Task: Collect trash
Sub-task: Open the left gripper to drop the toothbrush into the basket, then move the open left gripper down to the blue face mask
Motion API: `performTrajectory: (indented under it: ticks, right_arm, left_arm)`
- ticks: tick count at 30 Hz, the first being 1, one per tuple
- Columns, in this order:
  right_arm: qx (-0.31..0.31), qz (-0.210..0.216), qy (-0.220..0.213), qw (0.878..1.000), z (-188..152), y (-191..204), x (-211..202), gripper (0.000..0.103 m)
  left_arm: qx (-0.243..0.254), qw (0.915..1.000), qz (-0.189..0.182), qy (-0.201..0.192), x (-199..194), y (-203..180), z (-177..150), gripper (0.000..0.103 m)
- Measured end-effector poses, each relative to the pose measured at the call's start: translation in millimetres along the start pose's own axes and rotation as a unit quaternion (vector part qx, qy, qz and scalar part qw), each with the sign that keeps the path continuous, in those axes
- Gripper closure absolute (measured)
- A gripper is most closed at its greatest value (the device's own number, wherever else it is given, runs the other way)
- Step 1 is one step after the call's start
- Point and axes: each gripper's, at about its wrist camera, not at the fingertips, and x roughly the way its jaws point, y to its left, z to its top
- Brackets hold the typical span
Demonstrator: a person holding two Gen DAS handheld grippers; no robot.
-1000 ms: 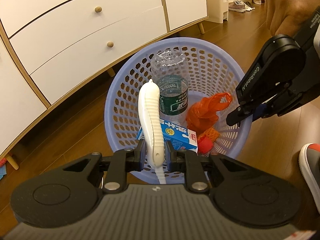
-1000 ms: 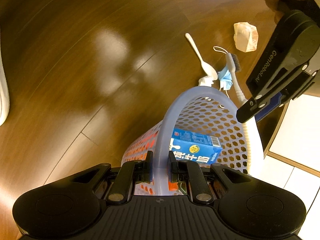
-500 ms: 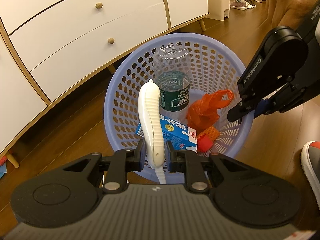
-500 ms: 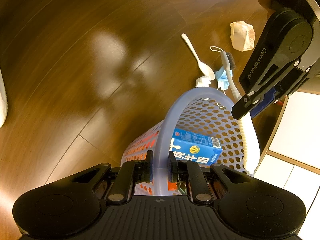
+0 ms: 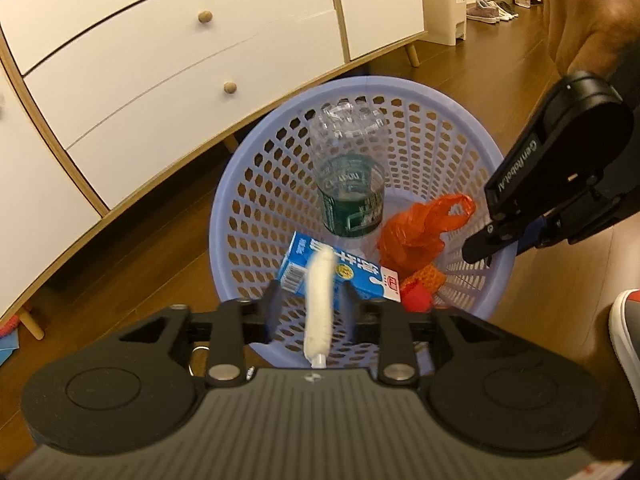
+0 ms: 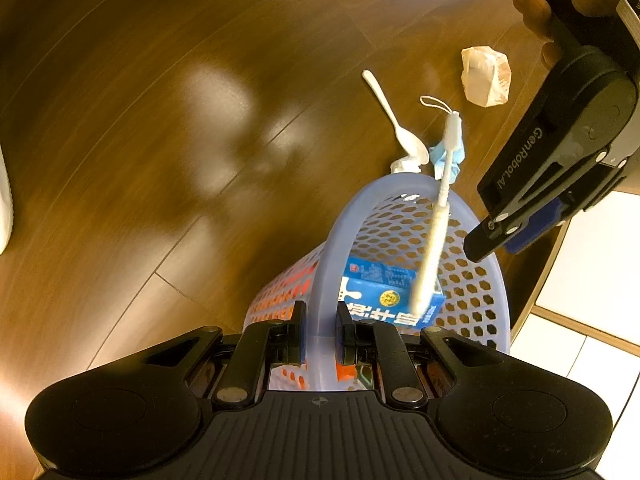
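Observation:
A lilac plastic basket (image 5: 224, 208) holds a clear bottle (image 5: 350, 192), a blue milk carton (image 5: 360, 272), an orange bag (image 5: 416, 232) and a red scrap (image 5: 416, 298). My left gripper (image 5: 310, 308) hangs open over the near rim. A white brush (image 5: 318, 296), blurred, drops free between the fingers. In the right wrist view the brush (image 6: 434, 232) falls tilted over the carton (image 6: 380, 292), below the left gripper (image 6: 478, 246). My right gripper (image 6: 320, 336) is shut on the basket rim (image 6: 340, 232) and also appears in the left wrist view (image 5: 476, 248).
On the wooden floor beyond the basket lie a white spoon (image 6: 394, 120), a blue mask (image 6: 452, 156), a white tissue (image 6: 404, 164) and a crumpled wrapper (image 6: 486, 76). A white dresser (image 5: 160, 60) stands behind the basket. A shoe (image 5: 624, 332) is at the right.
My left gripper has opened and let go of the white brush, which now falls into the basket. The right gripper keeps its hold on the rim.

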Motion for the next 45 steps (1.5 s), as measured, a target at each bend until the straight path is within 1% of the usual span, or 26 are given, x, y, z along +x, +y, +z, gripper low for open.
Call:
performTrajectory:
  ticks: [6,11,19,25,32,34,40,45]
  right_arm:
    - [0.005,0.0,-0.002,1.0,-1.3,3.6,1.3,0.093]
    - [0.018,0.0,-0.003,1.0,-1.6,3.1,3.0,0.093]
    - [0.04,0.003,-0.003,0.999,-1.8,1.8,3.4,0.093]
    - [0.048,0.005,-0.003,0.999,4.6,-5.8,11.1,0.093]
    - [0.051,0.006,-0.003,0.999,5.4,-6.6,9.3,0.093]
    - [0.056,0.005,-0.005,0.998,3.8,-6.4,10.0,0.093]
    - [0.078,0.002,-0.011,0.997,3.7,-6.5,11.7,0.093]
    - [0.106,0.001,-0.017,0.994,2.2,-7.0,10.2,0.093]
  left_arm:
    - [-0.013,0.9997,0.019,0.009,-2.0,7.0,-5.2,0.074]
    - [-0.031,0.9985,0.041,0.019,-4.7,22.1,-13.5,0.074]
    - [-0.062,0.9938,0.077,0.051,-3.8,54.5,-41.2,0.073]
    - [-0.066,0.9916,0.087,0.069,-5.3,64.7,-61.3,0.073]
    - [-0.07,0.9889,0.097,0.088,-7.3,71.0,-82.5,0.073]
    - [-0.077,0.9876,0.1,0.093,-7.7,75.5,-91.5,0.071]
    - [-0.109,0.9794,0.12,0.12,-8.6,97.7,-126.1,0.071]
    - [-0.131,0.975,0.128,0.126,-13.0,110.8,-144.6,0.071]
